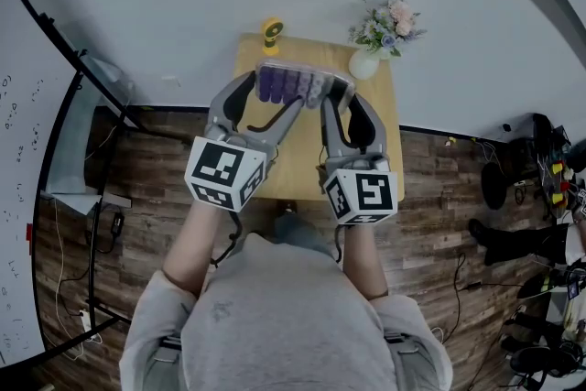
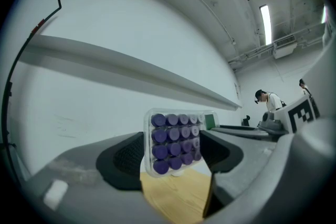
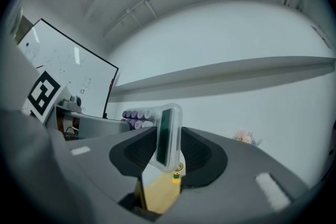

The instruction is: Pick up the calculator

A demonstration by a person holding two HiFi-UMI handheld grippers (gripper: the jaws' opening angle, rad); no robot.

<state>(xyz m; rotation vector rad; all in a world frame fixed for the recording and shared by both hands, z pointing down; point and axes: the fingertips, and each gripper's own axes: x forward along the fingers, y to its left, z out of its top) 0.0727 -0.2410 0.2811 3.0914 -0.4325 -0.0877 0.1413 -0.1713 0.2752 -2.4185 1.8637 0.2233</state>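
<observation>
The calculator [image 1: 293, 84], clear-cased with purple keys, hangs in the air over the small wooden table [image 1: 302, 162], held between both grippers. My left gripper [image 1: 265, 98] grips its key end; in the left gripper view the calculator [image 2: 175, 141] stands upright, keys facing the camera, between the two dark pads of the left gripper [image 2: 173, 153]. My right gripper [image 1: 333, 98] grips the display end. In the right gripper view the calculator [image 3: 167, 136] shows edge-on with its green display, pinched by the right gripper [image 3: 168, 153].
A yellow object [image 1: 272, 34] stands at the table's far left edge and a white vase of flowers [image 1: 366, 59] at its far right corner. A whiteboard [image 1: 18, 151] leans at the left. Cables and gear lie on the wooden floor at the right [image 1: 540, 169].
</observation>
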